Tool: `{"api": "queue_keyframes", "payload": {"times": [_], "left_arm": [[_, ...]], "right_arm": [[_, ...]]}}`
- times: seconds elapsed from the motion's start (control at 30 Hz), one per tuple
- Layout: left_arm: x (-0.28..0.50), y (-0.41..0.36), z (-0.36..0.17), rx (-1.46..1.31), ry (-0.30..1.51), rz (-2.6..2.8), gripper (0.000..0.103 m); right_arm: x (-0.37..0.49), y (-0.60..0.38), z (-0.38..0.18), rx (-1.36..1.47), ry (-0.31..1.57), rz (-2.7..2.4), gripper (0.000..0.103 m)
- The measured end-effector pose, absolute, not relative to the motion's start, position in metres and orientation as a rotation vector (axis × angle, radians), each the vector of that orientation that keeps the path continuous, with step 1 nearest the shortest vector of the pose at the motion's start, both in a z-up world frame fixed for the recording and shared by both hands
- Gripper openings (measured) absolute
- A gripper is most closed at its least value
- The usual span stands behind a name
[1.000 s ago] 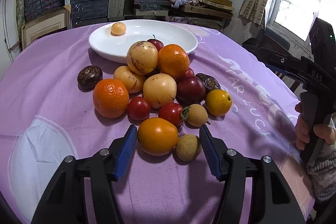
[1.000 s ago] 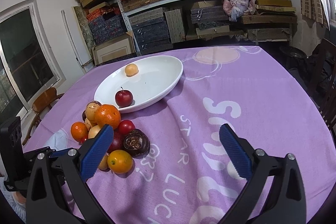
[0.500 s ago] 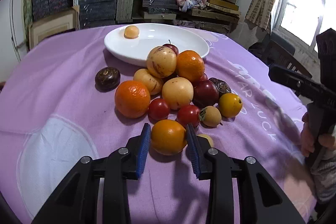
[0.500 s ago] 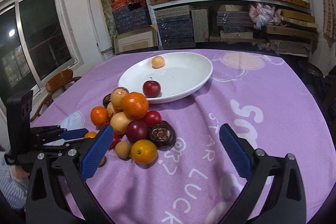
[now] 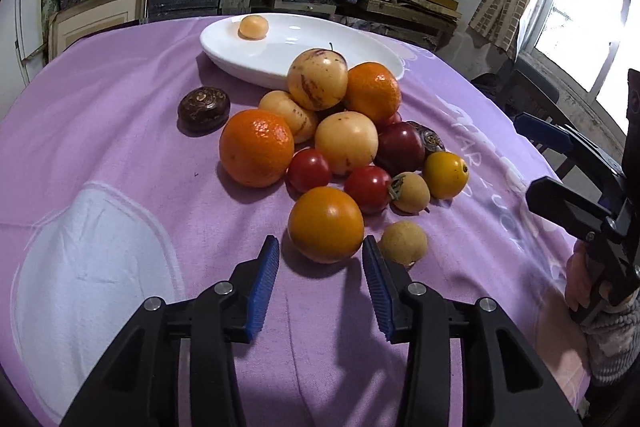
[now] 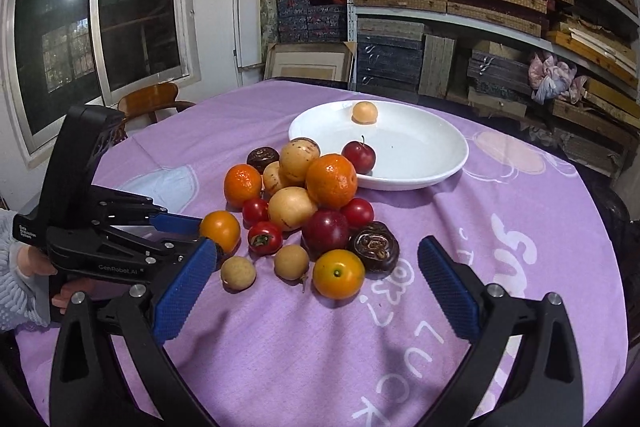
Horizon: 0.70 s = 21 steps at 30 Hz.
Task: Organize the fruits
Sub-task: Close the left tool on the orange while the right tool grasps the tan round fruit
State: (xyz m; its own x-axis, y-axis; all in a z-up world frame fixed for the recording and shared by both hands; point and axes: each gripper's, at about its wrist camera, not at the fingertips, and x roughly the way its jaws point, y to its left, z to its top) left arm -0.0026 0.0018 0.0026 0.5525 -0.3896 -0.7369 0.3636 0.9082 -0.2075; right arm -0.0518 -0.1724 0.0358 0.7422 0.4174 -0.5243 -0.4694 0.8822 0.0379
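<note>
A pile of mixed fruit lies on the purple tablecloth in front of a white oval plate. The plate holds a small pale orange fruit and a red plum. My left gripper is open, its blue pads just short of an orange round fruit at the pile's near edge, not touching it. That fruit also shows in the right wrist view, next to the left gripper. My right gripper is open wide and empty, low over the cloth near a yellow-orange fruit.
Two small tan longans lie loose near the pile. A dark brown fruit sits apart on the left. Shelves of boxes stand behind the table. A wooden chair stands at the far left edge.
My left gripper had narrowed around the orange fruit, and now it is wider and drawn back a little, with the fruit left on the cloth. My right gripper swung left toward the pile.
</note>
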Motion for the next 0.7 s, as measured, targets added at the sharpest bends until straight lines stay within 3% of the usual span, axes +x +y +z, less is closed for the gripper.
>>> {"api": "queue_keyframes", "payload": {"times": [0.1, 0.23, 0.3, 0.37, 0.4, 0.7], "left_arm": [[0.002, -0.001, 0.002, -0.027, 0.877, -0.437, 0.044], [0.006, -0.006, 0.005, -0.030, 0.852, -0.432, 0.055], [0.007, -0.006, 0.006, -0.038, 0.845, -0.440, 0.055], [0.006, -0.008, 0.007, -0.031, 0.845, -0.450, 0.047], [0.005, -0.008, 0.007, -0.031, 0.843, -0.462, 0.039], [-0.008, 0.018, 0.014, -0.029, 0.810, -0.396, 0.039]], "right_arm": [[-0.055, -0.168, 0.034, -0.122, 0.553, 0.504, 0.099], [-0.058, -0.160, 0.032, -0.154, 0.554, 0.521, 0.099], [-0.057, -0.159, 0.031, -0.157, 0.558, 0.520, 0.099], [-0.057, -0.159, 0.030, -0.152, 0.565, 0.518, 0.099], [-0.056, -0.160, 0.029, -0.148, 0.567, 0.519, 0.099], [-0.066, -0.132, 0.021, -0.231, 0.586, 0.576, 0.097]]}}
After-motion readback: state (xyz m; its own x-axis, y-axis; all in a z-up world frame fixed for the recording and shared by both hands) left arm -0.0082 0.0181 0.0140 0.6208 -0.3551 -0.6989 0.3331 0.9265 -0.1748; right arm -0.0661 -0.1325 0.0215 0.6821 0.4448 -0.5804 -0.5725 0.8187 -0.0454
